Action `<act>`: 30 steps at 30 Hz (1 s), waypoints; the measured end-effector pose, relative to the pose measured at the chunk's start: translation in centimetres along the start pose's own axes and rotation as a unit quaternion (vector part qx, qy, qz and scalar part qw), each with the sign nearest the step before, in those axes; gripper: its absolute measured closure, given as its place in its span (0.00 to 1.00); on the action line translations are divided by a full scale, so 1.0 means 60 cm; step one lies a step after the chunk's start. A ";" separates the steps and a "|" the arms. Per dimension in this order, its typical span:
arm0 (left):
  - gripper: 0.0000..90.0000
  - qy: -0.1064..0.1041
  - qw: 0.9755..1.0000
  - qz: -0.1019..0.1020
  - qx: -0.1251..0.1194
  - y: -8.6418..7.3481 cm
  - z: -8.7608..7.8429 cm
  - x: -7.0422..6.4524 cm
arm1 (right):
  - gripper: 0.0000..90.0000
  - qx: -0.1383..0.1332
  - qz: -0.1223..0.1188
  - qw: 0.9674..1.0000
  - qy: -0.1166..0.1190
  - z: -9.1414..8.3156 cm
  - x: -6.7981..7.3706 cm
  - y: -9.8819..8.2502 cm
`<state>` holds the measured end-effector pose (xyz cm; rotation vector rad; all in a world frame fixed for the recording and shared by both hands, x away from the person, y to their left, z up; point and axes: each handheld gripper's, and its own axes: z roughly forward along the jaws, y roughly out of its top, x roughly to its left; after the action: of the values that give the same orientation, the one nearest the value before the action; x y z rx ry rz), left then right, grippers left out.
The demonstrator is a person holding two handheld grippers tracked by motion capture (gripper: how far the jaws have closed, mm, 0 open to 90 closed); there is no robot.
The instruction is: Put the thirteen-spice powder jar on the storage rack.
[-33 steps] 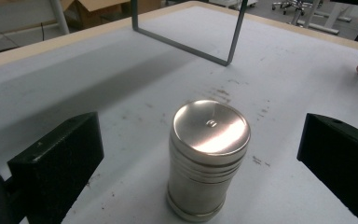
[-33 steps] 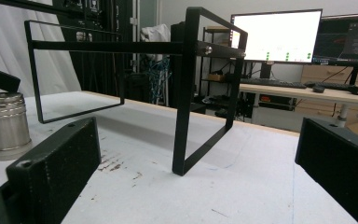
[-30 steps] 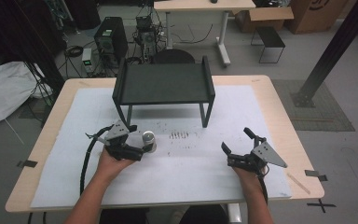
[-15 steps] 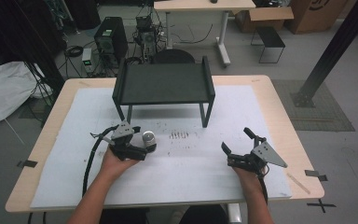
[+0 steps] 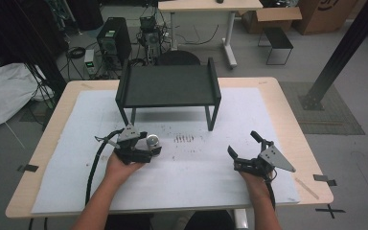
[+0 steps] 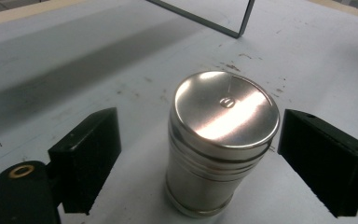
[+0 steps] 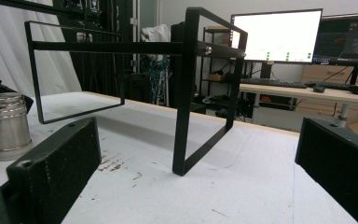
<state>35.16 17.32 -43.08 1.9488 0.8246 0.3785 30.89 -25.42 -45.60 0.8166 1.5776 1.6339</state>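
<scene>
A shiny metal canister (image 6: 223, 140) with a flat lid stands upright on the white table cover, left of centre (image 5: 152, 140). My left gripper (image 5: 150, 143) straddles it, one black jaw on each side. The jaws have just been closing on it, but in the left gripper view (image 6: 203, 140) a gap still shows between each pad and the canister's wall, so the gripper is open. My right gripper (image 5: 242, 143) rests near the front right of the table with its jaws wide open (image 7: 196, 154) and nothing between them.
A black metal shelf rack (image 5: 167, 86) stands on thin legs at the back centre of the table; its legs (image 7: 186, 93) show ahead of the right gripper. Dark smudges (image 5: 183, 139) mark the white cover (image 5: 182, 182). Desks and monitors stand beyond the table.
The left gripper's jaws have narrowed around the canister. The canister and the right hand have stayed in place.
</scene>
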 end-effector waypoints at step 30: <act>0.42 0.005 1.000 0.020 0.006 0.001 0.002 -0.007 | 0.00 0.001 -0.001 1.000 0.000 0.000 0.000 0.000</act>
<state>34.94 16.91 -43.09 1.9791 0.7971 0.4071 30.90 -25.40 -45.60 0.8163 1.5787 1.6317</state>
